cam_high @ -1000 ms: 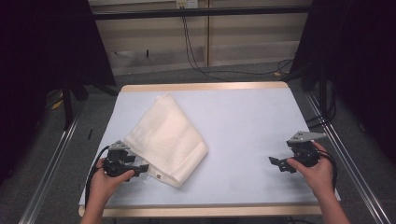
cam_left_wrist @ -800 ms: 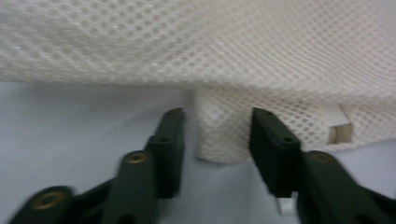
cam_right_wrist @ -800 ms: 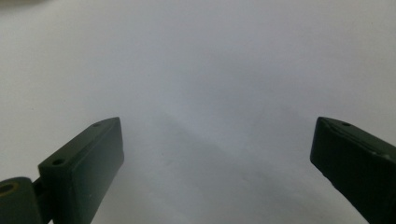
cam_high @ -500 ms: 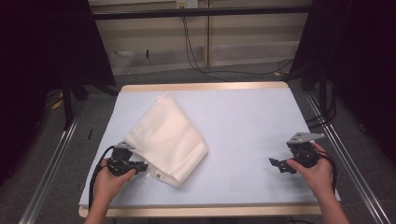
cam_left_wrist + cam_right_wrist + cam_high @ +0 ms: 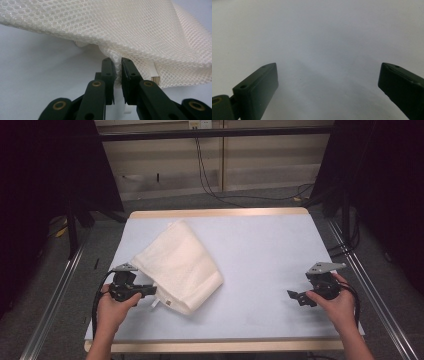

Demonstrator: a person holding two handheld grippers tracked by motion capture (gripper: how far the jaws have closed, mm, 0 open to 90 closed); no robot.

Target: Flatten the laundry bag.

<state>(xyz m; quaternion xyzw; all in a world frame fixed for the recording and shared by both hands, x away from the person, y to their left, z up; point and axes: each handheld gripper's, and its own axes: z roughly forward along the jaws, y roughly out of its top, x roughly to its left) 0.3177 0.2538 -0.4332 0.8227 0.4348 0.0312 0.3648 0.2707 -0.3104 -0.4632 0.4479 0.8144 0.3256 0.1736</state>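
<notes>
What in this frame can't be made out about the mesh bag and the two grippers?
- Mesh bag: contents, if any, hidden by its own folded layers, high view.
- Small tag at the bag's edge: any print cut off by mesh, left gripper view.
- Left gripper: pinched fold hides how many layers it holds.
- Right gripper: table beyond is blurred.

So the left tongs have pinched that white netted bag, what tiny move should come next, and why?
Probably a gentle lift of the left tongs, to raise that edge off the table. They have just been closing and now pinch a fold of the white mesh fabric bag, which otherwise lies flat on the pale blue table top. The right tongs rest open, well apart from the bag, so the left must lead.
</notes>
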